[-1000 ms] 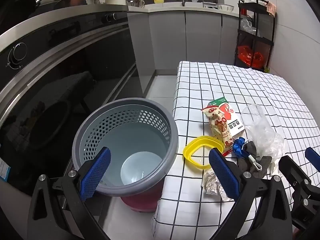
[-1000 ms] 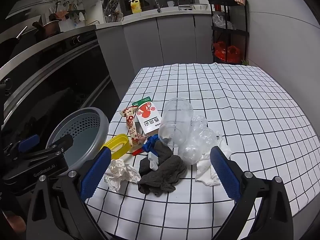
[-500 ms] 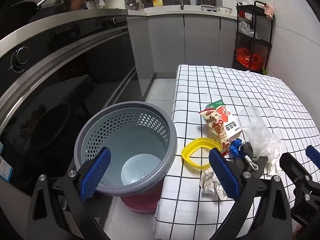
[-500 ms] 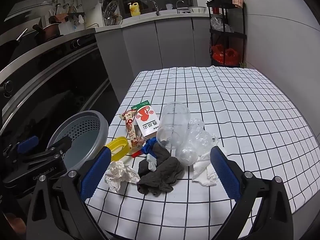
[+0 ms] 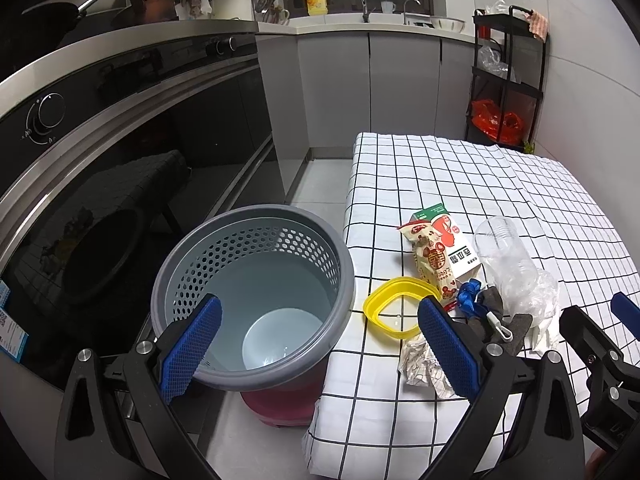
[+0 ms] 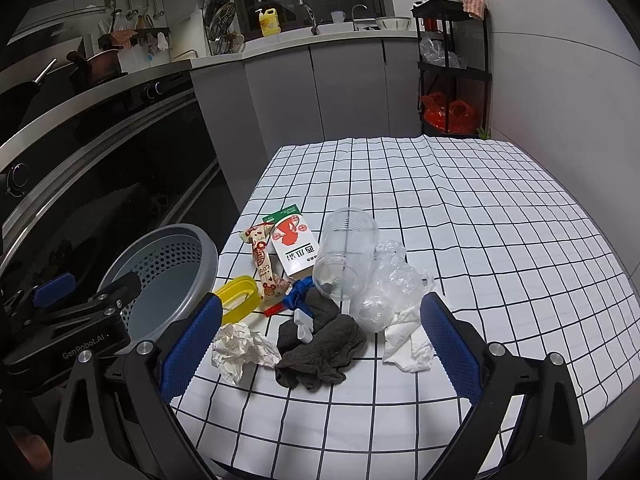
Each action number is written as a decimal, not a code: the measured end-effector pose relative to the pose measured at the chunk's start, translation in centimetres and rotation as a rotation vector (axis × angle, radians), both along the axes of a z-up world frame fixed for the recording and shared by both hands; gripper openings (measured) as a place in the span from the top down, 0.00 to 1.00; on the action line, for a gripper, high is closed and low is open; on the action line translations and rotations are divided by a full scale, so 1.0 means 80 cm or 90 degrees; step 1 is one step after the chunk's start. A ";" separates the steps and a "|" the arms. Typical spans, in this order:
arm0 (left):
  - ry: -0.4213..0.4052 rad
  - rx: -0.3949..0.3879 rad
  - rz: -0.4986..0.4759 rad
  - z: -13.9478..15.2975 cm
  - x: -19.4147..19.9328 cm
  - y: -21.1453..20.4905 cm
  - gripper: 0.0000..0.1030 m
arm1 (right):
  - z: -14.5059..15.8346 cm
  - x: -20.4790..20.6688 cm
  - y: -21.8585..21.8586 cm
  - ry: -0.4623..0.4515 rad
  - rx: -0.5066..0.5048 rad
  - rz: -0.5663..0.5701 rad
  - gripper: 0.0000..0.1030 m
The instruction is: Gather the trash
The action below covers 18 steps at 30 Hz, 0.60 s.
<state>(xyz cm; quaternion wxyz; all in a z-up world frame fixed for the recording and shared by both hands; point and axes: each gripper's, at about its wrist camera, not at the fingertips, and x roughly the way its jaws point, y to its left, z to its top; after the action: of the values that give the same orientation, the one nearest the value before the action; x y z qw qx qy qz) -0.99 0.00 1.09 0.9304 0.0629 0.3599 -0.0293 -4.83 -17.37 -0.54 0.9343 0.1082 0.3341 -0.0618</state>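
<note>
Left gripper spread wide, holding nothing, above the grey perforated trash basket beside the table. Right gripper equally wide and empty, over crumpled paper and a dark sock. Farther out on the checked tablecloth: clear plastic cup, milk carton, yellow ring.

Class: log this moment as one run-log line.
left gripper open over grey perforated bin | right gripper open over dark grey cloth | nothing held
</note>
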 end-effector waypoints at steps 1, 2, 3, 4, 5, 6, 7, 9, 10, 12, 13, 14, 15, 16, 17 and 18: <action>0.000 0.000 0.000 0.000 0.000 0.000 0.06 | 0.001 0.000 0.000 0.000 0.000 0.000 0.08; 0.000 0.000 0.001 0.000 0.000 0.000 0.06 | -0.001 0.000 0.000 0.000 -0.001 -0.001 0.08; 0.000 -0.001 0.001 0.000 0.001 0.000 0.06 | 0.000 0.000 0.000 0.000 -0.001 -0.001 0.08; 0.001 -0.001 0.001 -0.001 0.001 0.001 0.06 | 0.001 0.000 0.000 0.000 -0.001 -0.001 0.08; 0.000 -0.002 -0.001 0.000 0.000 0.000 0.06 | 0.001 0.000 -0.001 0.001 -0.001 -0.001 0.08; 0.000 0.001 -0.001 0.000 -0.001 0.000 0.06 | -0.002 0.000 0.000 0.000 0.000 0.000 0.08; 0.000 0.002 -0.002 0.000 -0.001 0.000 0.06 | -0.001 0.000 0.000 0.001 0.001 0.000 0.08; 0.000 0.002 -0.003 0.000 -0.001 -0.001 0.06 | 0.000 -0.002 0.000 0.000 0.001 0.000 0.08; 0.000 0.002 -0.003 0.000 -0.002 -0.001 0.06 | -0.001 -0.001 0.000 0.000 0.000 0.000 0.08; -0.001 0.002 -0.003 0.000 -0.002 -0.001 0.06 | 0.001 -0.002 0.000 -0.002 0.000 0.000 0.08; -0.001 0.003 -0.002 0.000 -0.002 -0.001 0.06 | 0.002 -0.002 -0.001 -0.003 0.001 -0.001 0.08; -0.001 0.004 -0.002 0.000 -0.002 -0.001 0.06 | 0.003 -0.003 -0.002 -0.004 0.001 -0.001 0.08; -0.001 0.004 -0.002 0.000 -0.002 -0.001 0.06 | 0.002 -0.003 0.000 -0.005 0.001 -0.001 0.08; -0.001 0.005 -0.002 0.000 -0.003 -0.001 0.06 | 0.003 -0.003 -0.001 -0.005 0.001 -0.002 0.08; -0.001 0.004 -0.002 0.000 -0.003 -0.002 0.06 | 0.003 -0.003 -0.001 -0.005 0.002 -0.002 0.08; 0.000 0.004 -0.002 0.000 -0.003 -0.002 0.06 | 0.002 -0.004 -0.001 -0.005 0.002 -0.001 0.08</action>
<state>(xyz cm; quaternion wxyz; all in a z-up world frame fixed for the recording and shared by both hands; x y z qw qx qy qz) -1.24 -0.14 1.09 0.9302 0.0662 0.3597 -0.0296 -5.14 -17.45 -0.38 0.9353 0.1099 0.3306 -0.0619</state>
